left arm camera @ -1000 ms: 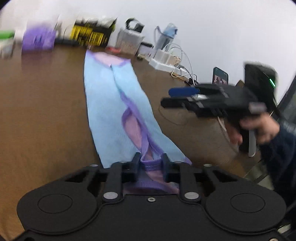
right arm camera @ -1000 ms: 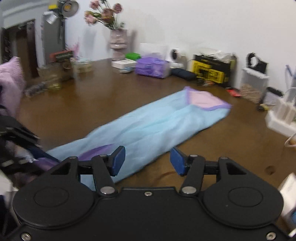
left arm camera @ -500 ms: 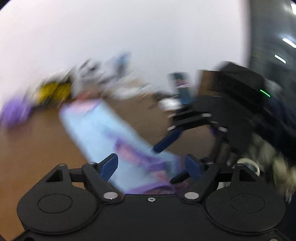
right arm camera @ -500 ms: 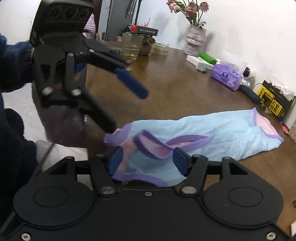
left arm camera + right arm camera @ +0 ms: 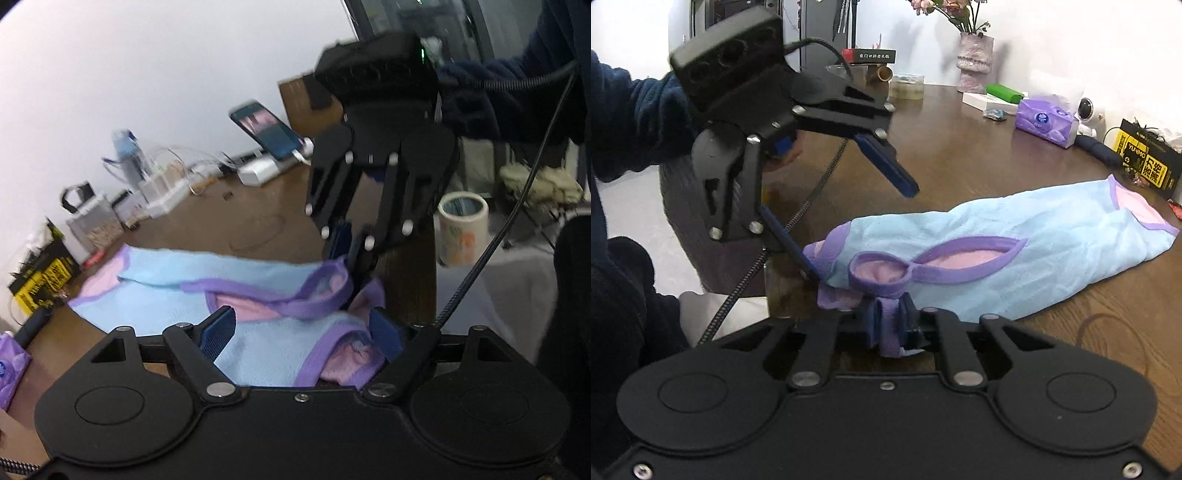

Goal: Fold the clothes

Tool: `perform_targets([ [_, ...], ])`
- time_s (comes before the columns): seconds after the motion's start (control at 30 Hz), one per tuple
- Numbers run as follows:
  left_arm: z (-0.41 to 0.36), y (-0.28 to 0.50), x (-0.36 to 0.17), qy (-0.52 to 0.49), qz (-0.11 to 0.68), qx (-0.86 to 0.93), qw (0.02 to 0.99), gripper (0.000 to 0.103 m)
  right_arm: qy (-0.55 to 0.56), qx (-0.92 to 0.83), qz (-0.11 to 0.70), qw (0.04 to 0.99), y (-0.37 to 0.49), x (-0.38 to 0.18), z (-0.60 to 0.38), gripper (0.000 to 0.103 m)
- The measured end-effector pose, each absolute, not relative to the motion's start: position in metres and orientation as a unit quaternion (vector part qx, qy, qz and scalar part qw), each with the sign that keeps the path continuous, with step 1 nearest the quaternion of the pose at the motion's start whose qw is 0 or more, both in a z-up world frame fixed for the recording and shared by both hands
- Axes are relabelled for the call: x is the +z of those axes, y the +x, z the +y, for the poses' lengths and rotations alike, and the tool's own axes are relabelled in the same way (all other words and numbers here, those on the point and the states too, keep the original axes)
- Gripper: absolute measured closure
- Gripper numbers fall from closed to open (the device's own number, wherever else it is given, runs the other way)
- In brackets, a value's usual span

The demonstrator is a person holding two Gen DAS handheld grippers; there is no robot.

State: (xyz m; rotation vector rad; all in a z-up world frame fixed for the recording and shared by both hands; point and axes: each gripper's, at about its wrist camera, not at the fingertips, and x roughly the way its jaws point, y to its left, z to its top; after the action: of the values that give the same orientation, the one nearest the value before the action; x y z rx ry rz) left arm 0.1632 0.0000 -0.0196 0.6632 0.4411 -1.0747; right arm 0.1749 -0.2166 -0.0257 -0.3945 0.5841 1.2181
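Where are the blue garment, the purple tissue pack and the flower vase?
blue garment (image 5: 1015,273): right wrist view, on the light blue body.
purple tissue pack (image 5: 1043,120): right wrist view, on its front face.
flower vase (image 5: 973,62): right wrist view, on its body.

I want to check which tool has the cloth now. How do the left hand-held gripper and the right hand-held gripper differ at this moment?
The left hand-held gripper has its jaws wide apart, while the right hand-held gripper is closing, with a purple strap of the garment between its pads. The left holds nothing; its lower finger reaches the garment's near end, the upper one is raised clear. Both are black with blue pads and work at the same end of the garment.
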Motion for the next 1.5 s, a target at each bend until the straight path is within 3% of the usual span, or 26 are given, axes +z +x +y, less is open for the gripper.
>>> perform_targets([
  [0.07, 0.001, 0.172, -0.021, 0.280, 0.248, -0.513, 0.773, 0.029, -0.179, 0.567, 0.269, 0.758, 0.174, -0.026, -0.216, 0.089],
  [0.13, 0.001, 0.175, -0.020, 0.261, 0.265, -0.527, 0.764, 0.058, -0.180, 0.573, 0.270, 0.753, 0.170, -0.026, -0.216, 0.089],
  [0.17, 0.001, 0.176, -0.019, 0.252, 0.273, -0.543, 0.753, 0.084, -0.182, 0.577, 0.270, 0.749, 0.167, -0.025, -0.217, 0.089],
  [0.3, 0.000, 0.182, -0.010, 0.251, 0.252, -0.555, 0.752, 0.089, -0.186, 0.581, 0.260, 0.749, 0.171, -0.016, -0.219, 0.090],
  [0.6, 0.003, 0.269, 0.025, 0.240, 0.205, -0.484, 0.816, 0.089, -0.193, 0.485, 0.196, 0.830, 0.260, 0.026, -0.221, 0.090],
  [0.77, -0.007, 0.326, 0.004, 0.231, 0.234, -0.444, 0.833, 0.088, -0.218, 0.444, 0.233, 0.837, 0.329, 0.012, -0.203, 0.089],
  [0.87, -0.012, 0.354, -0.014, 0.209, 0.278, -0.424, 0.836, 0.087, -0.223, 0.426, 0.256, 0.839, 0.347, -0.004, -0.196, 0.074],
  [0.93, -0.014, 0.357, -0.022, 0.215, 0.278, -0.418, 0.838, 0.081, -0.222, 0.421, 0.257, 0.841, 0.349, -0.008, -0.197, 0.060],
  [1.0, -0.013, 0.357, -0.026, 0.217, 0.276, -0.407, 0.844, 0.059, -0.220, 0.414, 0.249, 0.847, 0.347, -0.010, -0.201, 0.047],
  [1.03, -0.011, 0.357, -0.027, 0.214, 0.275, -0.398, 0.848, 0.053, -0.217, 0.406, 0.231, 0.857, 0.341, -0.005, -0.206, 0.036],
  [1.07, -0.011, 0.360, -0.028, 0.202, 0.279, -0.384, 0.856, 0.048, -0.214, 0.399, 0.214, 0.866, 0.335, 0.001, -0.211, 0.033],
  [1.3, -0.014, 0.362, -0.030, 0.183, 0.283, -0.361, 0.870, 0.044, -0.199, 0.464, 0.183, 0.844, 0.290, 0.025, -0.216, 0.033],
  [1.5, -0.008, 0.338, -0.017, 0.181, 0.261, -0.362, 0.877, 0.035, -0.231, 0.472, 0.249, 0.813, 0.281, -0.017, -0.196, 0.035],
])
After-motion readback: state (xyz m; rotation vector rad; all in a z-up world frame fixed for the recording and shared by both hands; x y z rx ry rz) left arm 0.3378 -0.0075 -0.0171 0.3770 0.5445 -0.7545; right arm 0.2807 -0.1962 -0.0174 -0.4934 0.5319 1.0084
